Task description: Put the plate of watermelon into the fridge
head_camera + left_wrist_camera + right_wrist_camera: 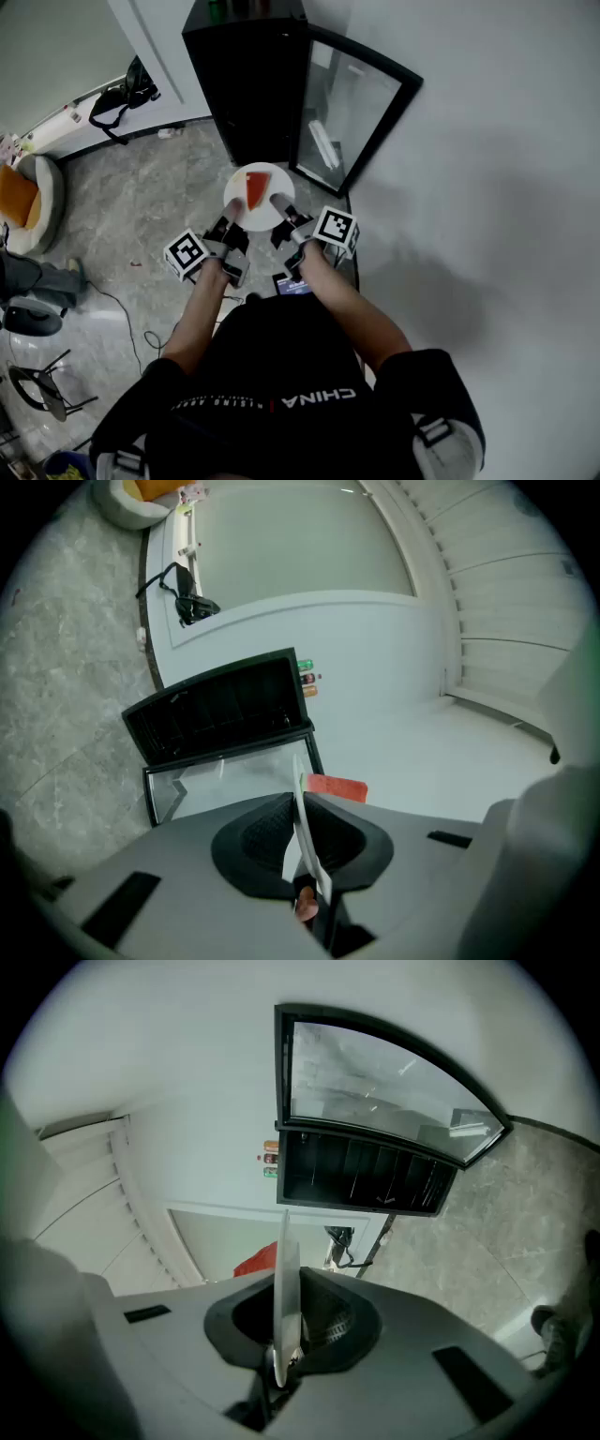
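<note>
A white plate with a red watermelon slice is held level in front of the black fridge, whose glass door stands open to the right. My left gripper is shut on the plate's near-left rim and my right gripper on its near-right rim. The plate's edge shows thin between the jaws in the left gripper view, with the watermelon slice behind. It appears the same way in the right gripper view, plate edge in front and watermelon slice behind.
The fridge stands against a white wall on a grey marble floor. A black bag lies by the skirting at the back left. A cushioned seat, a stool and a cable sit to the left.
</note>
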A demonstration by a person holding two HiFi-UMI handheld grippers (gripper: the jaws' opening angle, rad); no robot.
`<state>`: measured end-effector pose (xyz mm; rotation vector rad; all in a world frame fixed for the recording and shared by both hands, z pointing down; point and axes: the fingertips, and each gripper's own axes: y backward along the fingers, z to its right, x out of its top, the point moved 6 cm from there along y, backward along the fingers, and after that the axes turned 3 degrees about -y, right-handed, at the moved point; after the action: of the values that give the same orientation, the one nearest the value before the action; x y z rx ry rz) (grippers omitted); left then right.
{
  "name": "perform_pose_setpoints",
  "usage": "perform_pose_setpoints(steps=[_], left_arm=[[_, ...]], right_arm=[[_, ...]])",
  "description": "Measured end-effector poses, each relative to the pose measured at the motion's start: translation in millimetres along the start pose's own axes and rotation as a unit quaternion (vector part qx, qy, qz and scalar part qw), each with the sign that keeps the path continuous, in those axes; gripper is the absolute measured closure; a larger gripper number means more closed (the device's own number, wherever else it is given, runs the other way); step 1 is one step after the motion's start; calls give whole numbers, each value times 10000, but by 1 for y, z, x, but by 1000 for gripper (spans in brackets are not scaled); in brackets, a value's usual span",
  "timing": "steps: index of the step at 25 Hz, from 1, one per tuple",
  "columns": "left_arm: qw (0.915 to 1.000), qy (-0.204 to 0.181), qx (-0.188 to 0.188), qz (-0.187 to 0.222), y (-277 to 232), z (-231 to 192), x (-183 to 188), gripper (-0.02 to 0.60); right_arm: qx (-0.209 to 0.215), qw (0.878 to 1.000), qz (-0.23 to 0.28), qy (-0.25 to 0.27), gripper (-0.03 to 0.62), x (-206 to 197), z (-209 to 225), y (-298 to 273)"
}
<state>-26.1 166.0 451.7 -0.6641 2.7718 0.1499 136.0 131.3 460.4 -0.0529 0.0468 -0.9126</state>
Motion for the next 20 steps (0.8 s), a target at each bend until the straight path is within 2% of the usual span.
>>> perform_pose_setpoints(steps=[8,20], left_arm=[[9999,-111,28,-26,5,0,0,545],[10000,-71,-1,-4,5,-1,-1,545]], right_arm=[[-53,10000,-61,40,566,-4,2,0],[-12,9999,-88,59,566,-3,2,1]])
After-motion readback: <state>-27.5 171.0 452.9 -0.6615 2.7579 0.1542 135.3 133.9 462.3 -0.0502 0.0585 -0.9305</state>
